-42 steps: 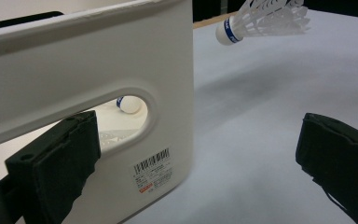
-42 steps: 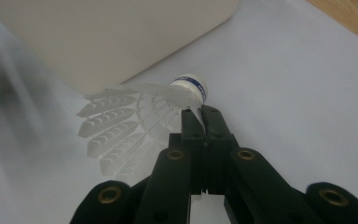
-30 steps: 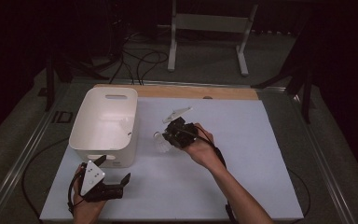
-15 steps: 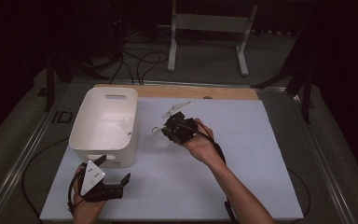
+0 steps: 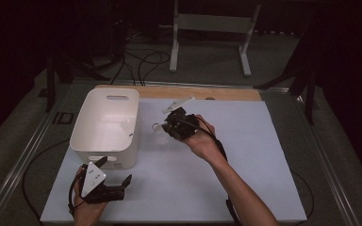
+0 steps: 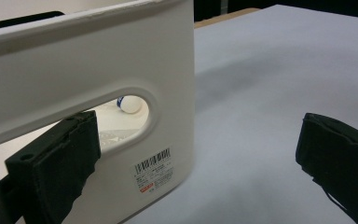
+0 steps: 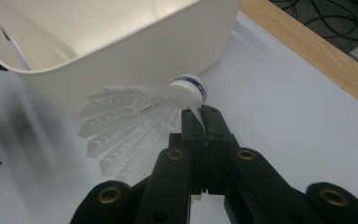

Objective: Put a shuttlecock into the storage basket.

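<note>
A white feathered shuttlecock (image 7: 140, 116) with a blue-banded cork hangs just right of the white bin (image 5: 104, 141), above the table. My right gripper (image 7: 204, 114) is shut on it, pinching the feathers just under the cork. From the high view, the right gripper (image 5: 166, 128) points left toward the bin and the shuttlecock (image 5: 159, 136) sits at its tip. My left gripper (image 5: 114, 170) rests near the table's front edge, just in front of the bin. In its own view the left gripper (image 6: 204, 137) stands open and holds nothing. Another shuttlecock (image 6: 129, 103) lies inside the bin, seen through the handle slot.
The white table board (image 5: 245, 155) stretches to the right of the bin. A wooden strip (image 5: 226, 93) runs along the table's back edge. Cables and a metal stand (image 5: 212, 28) are on the floor behind the table.
My right gripper has carried the shuttlecock a little farther from the person and slightly toward the bin. The left gripper has stayed where it was.
</note>
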Demonstrator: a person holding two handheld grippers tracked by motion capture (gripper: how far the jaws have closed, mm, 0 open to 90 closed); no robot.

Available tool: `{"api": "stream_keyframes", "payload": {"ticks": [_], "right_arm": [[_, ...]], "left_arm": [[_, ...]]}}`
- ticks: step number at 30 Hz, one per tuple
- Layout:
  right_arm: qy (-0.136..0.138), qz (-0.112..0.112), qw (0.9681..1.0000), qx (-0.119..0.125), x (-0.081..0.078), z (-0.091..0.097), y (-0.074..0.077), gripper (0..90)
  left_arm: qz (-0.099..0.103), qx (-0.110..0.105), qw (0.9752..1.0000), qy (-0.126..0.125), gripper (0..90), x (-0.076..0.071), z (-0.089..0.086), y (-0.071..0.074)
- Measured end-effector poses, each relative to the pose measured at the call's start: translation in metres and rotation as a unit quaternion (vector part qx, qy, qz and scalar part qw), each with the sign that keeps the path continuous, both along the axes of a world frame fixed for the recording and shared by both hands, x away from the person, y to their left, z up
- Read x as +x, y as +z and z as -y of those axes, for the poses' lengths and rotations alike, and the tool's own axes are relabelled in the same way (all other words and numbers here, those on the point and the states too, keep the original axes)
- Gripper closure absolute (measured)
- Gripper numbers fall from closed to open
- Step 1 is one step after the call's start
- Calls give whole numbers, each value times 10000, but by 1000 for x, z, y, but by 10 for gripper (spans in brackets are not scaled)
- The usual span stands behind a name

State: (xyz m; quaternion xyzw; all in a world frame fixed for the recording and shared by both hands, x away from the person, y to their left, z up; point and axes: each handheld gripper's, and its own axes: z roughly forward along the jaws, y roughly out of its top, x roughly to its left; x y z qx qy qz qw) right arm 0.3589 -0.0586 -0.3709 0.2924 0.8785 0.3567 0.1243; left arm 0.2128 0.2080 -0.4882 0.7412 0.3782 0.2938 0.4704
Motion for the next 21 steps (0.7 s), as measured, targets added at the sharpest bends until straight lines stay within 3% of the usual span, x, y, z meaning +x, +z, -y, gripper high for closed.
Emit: {"api": "stream_keyframes", "payload": {"ticks": [21], "right_arm": [[-56,-4,9999,102,8,-2,11,898]], "left_arm": [[-2,2,10000,-2,5,0,0,0]]}}
